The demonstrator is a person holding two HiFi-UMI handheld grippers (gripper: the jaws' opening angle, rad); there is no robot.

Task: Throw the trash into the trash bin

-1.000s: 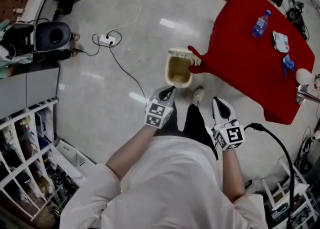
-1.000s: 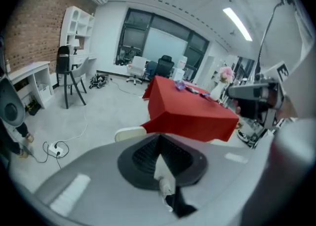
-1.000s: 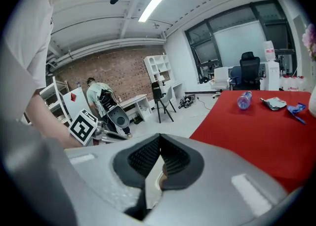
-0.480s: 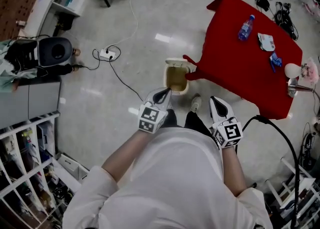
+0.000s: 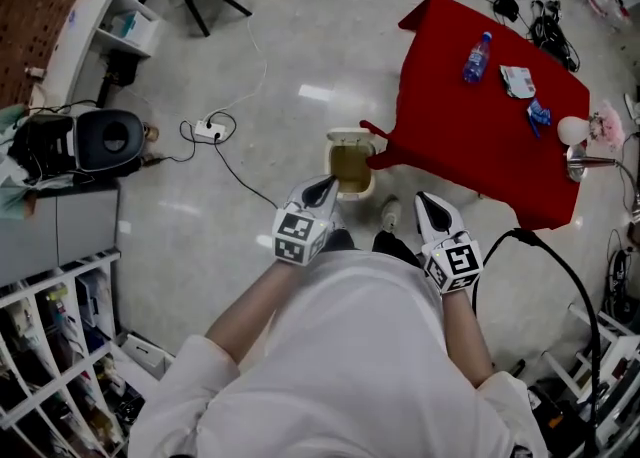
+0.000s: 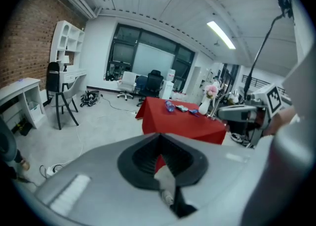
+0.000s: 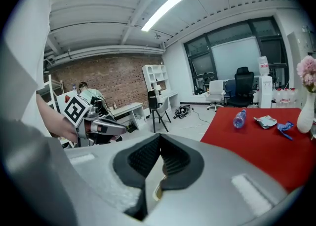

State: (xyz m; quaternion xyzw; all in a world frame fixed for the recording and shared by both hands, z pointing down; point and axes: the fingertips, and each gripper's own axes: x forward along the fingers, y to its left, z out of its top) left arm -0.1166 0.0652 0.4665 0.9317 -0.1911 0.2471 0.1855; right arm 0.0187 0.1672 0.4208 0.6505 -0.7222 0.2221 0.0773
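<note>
A small beige trash bin [image 5: 351, 164] stands open on the floor at the near corner of a red table [image 5: 470, 136]. On the table lie a plastic bottle [image 5: 476, 56], a flat packet [image 5: 517, 81] and a blue wrapper [image 5: 537, 116]. My left gripper [image 5: 325, 186] hangs just this side of the bin, shut with nothing in it. My right gripper [image 5: 421, 200] is held beside it over the person's shoe, also shut and empty. The left gripper view looks past its closed jaws to the red table [image 6: 182, 121]; the right gripper view shows the bottle [image 7: 239, 118].
A power strip [image 5: 208, 130] and its cable lie on the floor left of the bin. A black round device [image 5: 105, 141], a white shelf [image 5: 110, 21] and a wire rack [image 5: 50, 346] line the left side. A vase [image 5: 574, 131] stands on the table's far end.
Both grippers have risen away from the floor and the bin. The head view has pulled back, so the bin and table look smaller and farther.
</note>
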